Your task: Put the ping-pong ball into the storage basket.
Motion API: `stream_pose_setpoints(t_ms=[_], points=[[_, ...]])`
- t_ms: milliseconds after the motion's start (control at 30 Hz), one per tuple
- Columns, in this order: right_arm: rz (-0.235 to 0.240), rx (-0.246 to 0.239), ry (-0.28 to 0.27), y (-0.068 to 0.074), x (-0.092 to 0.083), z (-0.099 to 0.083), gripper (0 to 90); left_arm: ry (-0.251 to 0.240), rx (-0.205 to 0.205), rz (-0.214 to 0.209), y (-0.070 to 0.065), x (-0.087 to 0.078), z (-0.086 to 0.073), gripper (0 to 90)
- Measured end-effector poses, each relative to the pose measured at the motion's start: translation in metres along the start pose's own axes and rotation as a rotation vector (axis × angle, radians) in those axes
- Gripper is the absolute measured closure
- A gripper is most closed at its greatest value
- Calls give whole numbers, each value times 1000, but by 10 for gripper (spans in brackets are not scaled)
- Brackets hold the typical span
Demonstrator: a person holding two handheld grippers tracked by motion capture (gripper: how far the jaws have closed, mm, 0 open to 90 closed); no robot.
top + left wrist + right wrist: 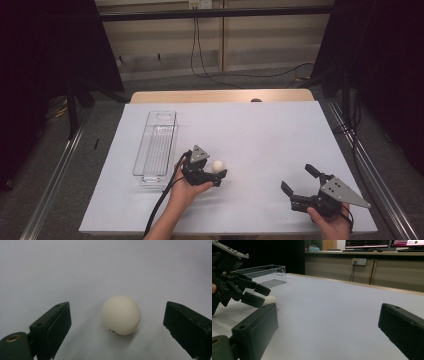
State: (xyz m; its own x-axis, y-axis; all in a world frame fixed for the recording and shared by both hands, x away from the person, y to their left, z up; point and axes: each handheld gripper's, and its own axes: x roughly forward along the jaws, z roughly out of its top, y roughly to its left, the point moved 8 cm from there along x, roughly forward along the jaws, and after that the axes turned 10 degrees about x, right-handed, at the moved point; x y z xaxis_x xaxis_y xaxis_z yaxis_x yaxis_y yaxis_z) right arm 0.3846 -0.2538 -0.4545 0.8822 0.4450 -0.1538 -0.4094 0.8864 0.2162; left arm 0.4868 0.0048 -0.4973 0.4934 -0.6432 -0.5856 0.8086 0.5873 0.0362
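A white ball (pixel 121 315) lies on the white surface (pixel 260 135), a little to the left of the middle and towards the person's side. The left hand-held gripper (pixel 218 174) sits at the ball with its jaws on either side of it; in the left gripper view there is a clear gap between each black jaw and the ball, so the jaws stand wide and nothing is gripped. Small dark print shows low on the ball.

Just to the left of this hand-held gripper, a clear plastic tray (pixel 156 145) lies lengthwise on the surface.

The right hand-held gripper (pixel 299 178) rests low near the front right of the surface, well apart from the ball, its jaws spread wide with nothing between them.
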Motion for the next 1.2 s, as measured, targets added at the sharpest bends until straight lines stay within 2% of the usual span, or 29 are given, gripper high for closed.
stream_pose_setpoints(t_ms=[133, 267, 367, 400, 567, 700, 833, 1000, 1100, 1200], points=[[0, -2, 0, 0, 0, 0, 21, -5, -10, -10, -1, 3, 0, 101], [-3, 0, -3, 0, 0, 0, 21, 6, 3, -16, -2, 4, -1, 122], [-1, -3, -3, -1, 0, 0, 21, 3, -10, -10, -3, 6, -1, 156], [-1, 0, 1, 0, 0, 0, 21, 11, 4, -20, -2, 6, -2, 168], [1, -2, -1, 0, 0, 0, 22, 10, -7, -10, -3, 7, -1, 199], [2, -4, 1, 0, 0, 0, 22, 18, 22, -18, -3, 8, -1, 236], [-3, 0, -1, 0, 0, 0, 22, 37, 18, -21, -5, 10, -2, 258], [-6, 0, 1, -1, 0, 0, 22, 28, 28, -21, -4, 12, -1, 301], [-6, 1, 3, -1, 0, 0, 23, 40, 31, -20, -4, 12, -1, 322], [-7, 0, -1, -1, 0, 0, 24, 44, 18, -22, -4, 13, -2, 339]])
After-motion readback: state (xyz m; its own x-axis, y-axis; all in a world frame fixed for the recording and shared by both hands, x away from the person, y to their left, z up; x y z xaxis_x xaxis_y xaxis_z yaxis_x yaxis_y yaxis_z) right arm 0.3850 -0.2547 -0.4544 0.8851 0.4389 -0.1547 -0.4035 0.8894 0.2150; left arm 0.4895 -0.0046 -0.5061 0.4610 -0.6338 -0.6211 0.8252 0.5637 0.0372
